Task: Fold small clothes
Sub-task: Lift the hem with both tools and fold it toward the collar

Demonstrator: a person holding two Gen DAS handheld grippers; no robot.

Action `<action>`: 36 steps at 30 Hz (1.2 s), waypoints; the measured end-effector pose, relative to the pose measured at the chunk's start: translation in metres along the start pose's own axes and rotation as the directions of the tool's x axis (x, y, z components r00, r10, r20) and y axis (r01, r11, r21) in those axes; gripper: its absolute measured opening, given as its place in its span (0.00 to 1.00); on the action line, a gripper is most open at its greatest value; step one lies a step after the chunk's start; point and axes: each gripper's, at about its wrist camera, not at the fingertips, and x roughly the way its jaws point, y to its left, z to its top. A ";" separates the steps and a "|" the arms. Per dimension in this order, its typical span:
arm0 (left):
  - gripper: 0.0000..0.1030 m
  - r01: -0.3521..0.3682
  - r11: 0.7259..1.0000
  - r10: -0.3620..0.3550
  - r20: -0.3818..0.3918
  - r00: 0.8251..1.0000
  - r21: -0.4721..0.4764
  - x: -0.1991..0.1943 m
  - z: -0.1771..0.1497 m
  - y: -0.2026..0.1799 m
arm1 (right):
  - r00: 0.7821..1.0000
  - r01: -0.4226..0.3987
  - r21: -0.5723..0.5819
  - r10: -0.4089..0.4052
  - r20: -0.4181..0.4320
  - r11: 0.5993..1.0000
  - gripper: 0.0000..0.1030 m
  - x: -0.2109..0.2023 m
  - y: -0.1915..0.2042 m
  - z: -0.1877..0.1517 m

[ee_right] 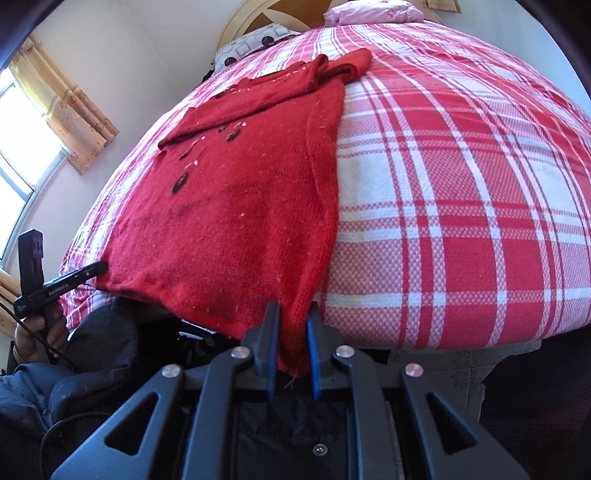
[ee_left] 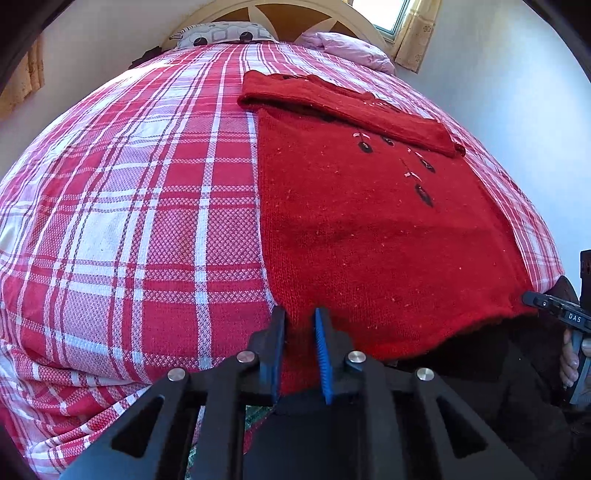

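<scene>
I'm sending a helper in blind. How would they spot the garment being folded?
Find the bed with the red-and-white plaid sheet. On it lies the red knitted sweater, hem at the near edge. Unlike the checked sheet, it is plain red with small dark motifs.

Bright window (ee_right: pixel 22 122) daylight, sharp focus, fisheye-warped edges.

I count one red sweater (ee_left: pixel 373 229), one checked bed (ee_left: pixel 147 206), two pillows (ee_left: pixel 225 33), and my two grippers (ee_left: pixel 300 350).

Tongs (ee_left: pixel 301 332): black frame, 2 blue ribbed pads, 4 silver screws.
Clothing (ee_right: pixel 55 391): dark blue padded jacket.
Cable (ee_right: pixel 55 354): black, thin.
</scene>
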 end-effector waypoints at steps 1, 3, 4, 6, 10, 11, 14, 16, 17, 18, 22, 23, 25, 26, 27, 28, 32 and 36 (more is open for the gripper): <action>0.16 0.004 1.000 -0.003 -0.001 1.000 0.006 0.000 -0.001 0.000 | 1.000 0.004 -0.007 -0.004 0.001 1.000 0.17 0.001 0.001 0.000; 0.16 0.004 1.000 -0.004 -0.006 1.000 0.031 0.000 -0.001 -0.002 | 1.000 0.011 -0.020 -0.011 0.000 1.000 0.17 0.001 0.002 -0.001; 0.16 0.007 0.999 -0.007 -0.009 1.000 0.032 0.000 -0.001 -0.002 | 1.000 0.013 -0.024 -0.013 0.000 1.000 0.17 0.001 0.002 -0.001; 0.16 0.021 1.000 -0.020 -0.019 1.000 0.020 0.000 -0.001 0.000 | 1.000 0.017 -0.026 -0.017 0.001 1.000 0.14 0.001 0.002 -0.001; 0.17 0.016 1.000 -0.016 -0.003 1.000 0.005 0.000 -0.001 0.002 | 1.000 0.012 -0.020 -0.012 0.003 1.000 0.14 0.002 0.001 -0.001; 0.17 0.014 1.000 -0.014 -0.001 1.000 0.011 0.000 -0.002 0.000 | 1.000 0.011 -0.018 -0.011 0.005 1.000 0.14 0.002 0.001 -0.001; 0.17 0.019 1.000 -0.019 -0.006 1.000 0.020 0.000 -0.002 0.000 | 1.000 0.012 -0.022 -0.012 0.007 1.000 0.14 0.001 0.001 -0.001; 0.09 0.023 0.999 -0.022 -0.010 1.000 0.034 0.000 -0.002 -0.001 | 1.000 0.011 -0.022 -0.011 0.010 1.000 0.14 0.000 0.001 -0.001; 0.07 0.034 0.999 -0.033 -0.012 0.999 0.031 0.000 -0.002 0.000 | 1.000 0.008 -0.024 -0.008 0.014 1.000 0.13 -0.001 0.002 -0.001; 0.07 0.045 0.999 -0.045 -0.013 0.999 0.022 -0.001 -0.001 0.001 | 1.000 0.003 -0.025 -0.003 0.017 1.000 0.13 -0.002 0.002 -0.001; 0.06 0.117 0.992 -0.118 -0.006 0.993 -0.036 -0.006 0.002 0.010 | 0.998 -0.030 -0.045 0.032 0.054 0.999 0.11 -0.012 0.008 0.001; 0.06 0.146 0.988 -0.146 0.005 0.989 -0.051 -0.009 0.003 0.012 | 0.997 -0.043 -0.047 0.046 0.062 0.998 0.11 -0.015 0.009 0.002; 0.06 0.178 0.982 -0.176 0.037 0.984 -0.058 -0.017 0.008 0.014 | 0.993 -0.079 -0.047 0.083 0.082 0.996 0.10 -0.024 0.009 0.005; 0.06 0.194 0.979 -0.191 0.052 0.980 -0.062 -0.021 0.010 0.014 | 0.991 -0.095 -0.041 0.098 0.093 0.995 0.10 -0.027 0.009 0.006; 0.06 0.208 0.976 -0.204 0.063 0.977 -0.066 -0.025 0.012 0.015 | 0.989 -0.107 -0.034 0.110 0.099 0.994 0.10 -0.029 0.009 0.008; 0.06 0.218 0.973 -0.212 0.073 0.974 -0.071 -0.027 0.014 0.016 | 0.986 -0.123 -0.025 0.125 0.106 0.992 0.10 -0.031 0.009 0.009; 0.06 0.257 0.962 -0.247 0.107 0.963 -0.091 -0.035 0.021 0.022 | 0.979 -0.155 -0.011 0.155 0.130 0.988 0.10 -0.037 0.008 0.013; 0.06 0.295 0.950 -0.280 0.138 0.950 -0.103 -0.041 0.036 0.027 | 0.971 -0.173 -0.022 0.174 0.165 0.985 0.10 -0.051 0.011 0.024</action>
